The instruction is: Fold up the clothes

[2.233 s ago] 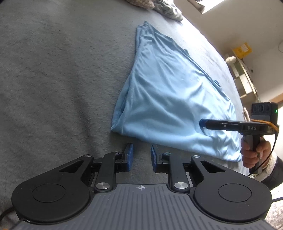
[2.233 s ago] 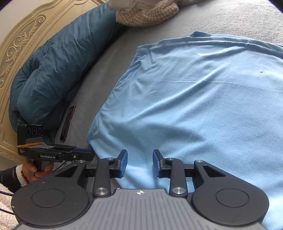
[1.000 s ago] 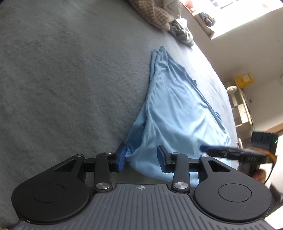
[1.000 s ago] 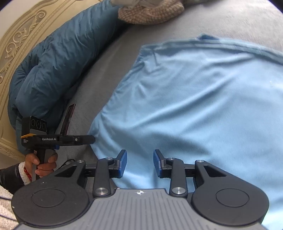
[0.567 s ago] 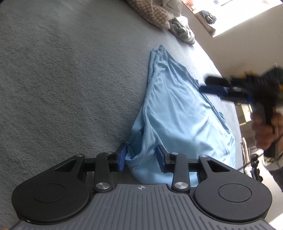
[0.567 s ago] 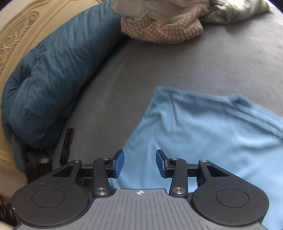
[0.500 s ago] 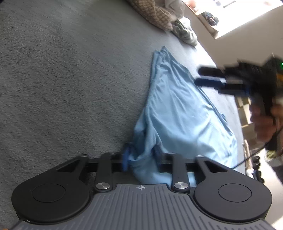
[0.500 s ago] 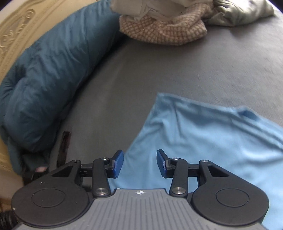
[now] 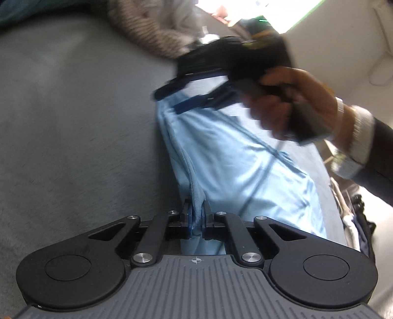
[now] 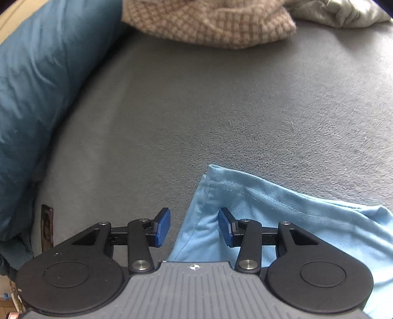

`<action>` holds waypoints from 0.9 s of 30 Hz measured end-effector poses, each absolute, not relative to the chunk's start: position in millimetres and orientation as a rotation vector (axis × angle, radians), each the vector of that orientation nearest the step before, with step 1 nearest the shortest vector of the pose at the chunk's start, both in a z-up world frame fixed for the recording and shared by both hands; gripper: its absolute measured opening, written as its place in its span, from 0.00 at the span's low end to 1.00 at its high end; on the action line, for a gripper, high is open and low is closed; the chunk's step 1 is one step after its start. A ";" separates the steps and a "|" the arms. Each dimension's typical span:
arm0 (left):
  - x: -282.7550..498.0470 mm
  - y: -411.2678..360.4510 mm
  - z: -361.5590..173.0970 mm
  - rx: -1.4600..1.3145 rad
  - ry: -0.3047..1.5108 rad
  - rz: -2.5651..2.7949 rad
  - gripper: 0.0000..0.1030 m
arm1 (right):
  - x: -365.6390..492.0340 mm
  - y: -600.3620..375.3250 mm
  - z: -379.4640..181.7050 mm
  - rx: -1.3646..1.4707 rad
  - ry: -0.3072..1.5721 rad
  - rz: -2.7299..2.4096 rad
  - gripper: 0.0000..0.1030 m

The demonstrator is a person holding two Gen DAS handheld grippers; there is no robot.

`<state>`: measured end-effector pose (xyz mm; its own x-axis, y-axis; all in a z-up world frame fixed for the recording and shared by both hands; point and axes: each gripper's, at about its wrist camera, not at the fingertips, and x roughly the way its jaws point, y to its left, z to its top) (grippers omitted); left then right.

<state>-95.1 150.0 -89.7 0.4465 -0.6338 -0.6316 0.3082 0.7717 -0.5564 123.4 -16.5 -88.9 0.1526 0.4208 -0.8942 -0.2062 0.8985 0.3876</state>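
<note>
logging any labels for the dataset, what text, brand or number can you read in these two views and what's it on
None can be read.
right gripper: seen from the left wrist view it is motion-blurred, so any marking on its body is illegible.
left gripper: only a small crosshair mark on its grey body, no lettering.
light blue shirt: no print or tag visible.

Bare grey blanket (image 10: 221,110) ahead; teal duvet (image 10: 36,98) left, checked knit (image 10: 208,22) beyond.

Both wrist views close over shirt (image 9: 228,157)
</note>
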 end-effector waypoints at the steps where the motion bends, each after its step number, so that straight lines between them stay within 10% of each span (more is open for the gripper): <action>1: -96.3 148.1 -88.3 -0.380 0.934 -0.611 0.04 | 125.5 -13.5 -91.5 0.178 1.353 0.445 0.49; 17: -104.2 126.7 -82.9 -0.360 0.874 -0.703 0.04 | 104.2 23.2 -101.9 -0.171 1.290 0.412 0.49; 27: -108.2 139.6 -80.8 -0.385 0.869 -0.708 0.04 | 91.1 16.6 -91.2 -0.218 1.210 0.385 0.11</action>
<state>-108.2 139.6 -80.8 0.4419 -0.7019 -0.5585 0.4043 0.7117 -0.5745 91.1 16.6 -91.2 0.2990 0.1719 -0.9386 -0.4017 0.9149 0.0396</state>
